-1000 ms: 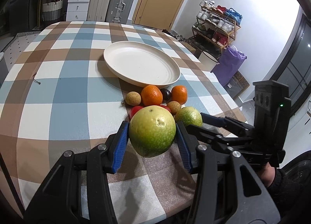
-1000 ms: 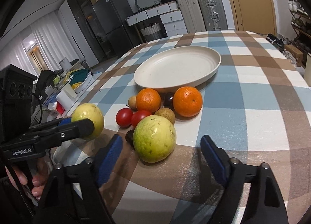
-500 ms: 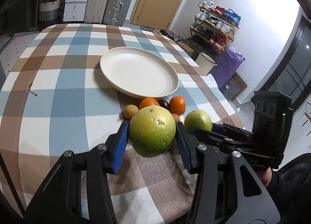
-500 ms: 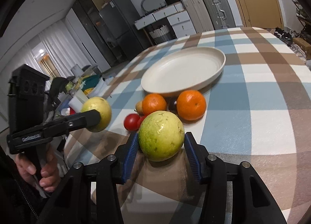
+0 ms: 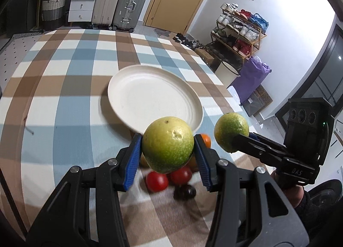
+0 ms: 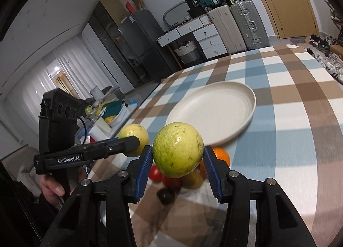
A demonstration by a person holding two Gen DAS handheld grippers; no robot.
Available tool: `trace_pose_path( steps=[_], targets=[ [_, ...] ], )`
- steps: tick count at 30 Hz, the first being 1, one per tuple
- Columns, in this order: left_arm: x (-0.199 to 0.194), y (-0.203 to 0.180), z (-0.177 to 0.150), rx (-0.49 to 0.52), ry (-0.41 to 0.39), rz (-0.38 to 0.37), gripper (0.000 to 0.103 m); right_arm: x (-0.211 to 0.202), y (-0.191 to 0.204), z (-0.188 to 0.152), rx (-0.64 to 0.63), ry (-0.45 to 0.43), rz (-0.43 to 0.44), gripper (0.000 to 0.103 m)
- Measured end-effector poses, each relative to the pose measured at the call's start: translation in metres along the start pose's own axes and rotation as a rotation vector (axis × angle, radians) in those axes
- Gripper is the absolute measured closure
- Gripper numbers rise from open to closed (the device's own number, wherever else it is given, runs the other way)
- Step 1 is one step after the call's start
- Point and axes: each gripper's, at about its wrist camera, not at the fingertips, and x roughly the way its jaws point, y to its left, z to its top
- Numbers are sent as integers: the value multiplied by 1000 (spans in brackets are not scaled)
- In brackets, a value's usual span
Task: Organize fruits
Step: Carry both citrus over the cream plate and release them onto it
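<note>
Both guavas held clear above counter. Left fingers (image 5: 167, 150) clamp guava (image 5: 168, 144); right fingers (image 6: 178, 161) clamp second guava (image 6: 178, 149). Plate (image 5: 120, 105) at 12 o'clock from left, 1 o'clock from right; left looks nearer.

The white plate (image 5: 137, 88) lies bare, open to approach from above. On its near side a cluster of small fruit (image 5: 169, 177) crowds the checked worktop (image 5: 64, 101), touching or just beside the rim. Left of the plate and beyond it, the worktop offers free passage.
</note>
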Motion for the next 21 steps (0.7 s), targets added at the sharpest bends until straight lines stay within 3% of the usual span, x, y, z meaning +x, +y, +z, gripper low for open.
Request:
trace_pose_path(
  steps=[15, 21],
  targets=[
    [69, 15, 91, -32, 46, 5, 58, 49, -35, 62, 31, 36, -5, 54],
    [105, 30, 108, -53, 91, 3, 58, 73, -47, 80, 19, 74, -24, 54]
  ],
)
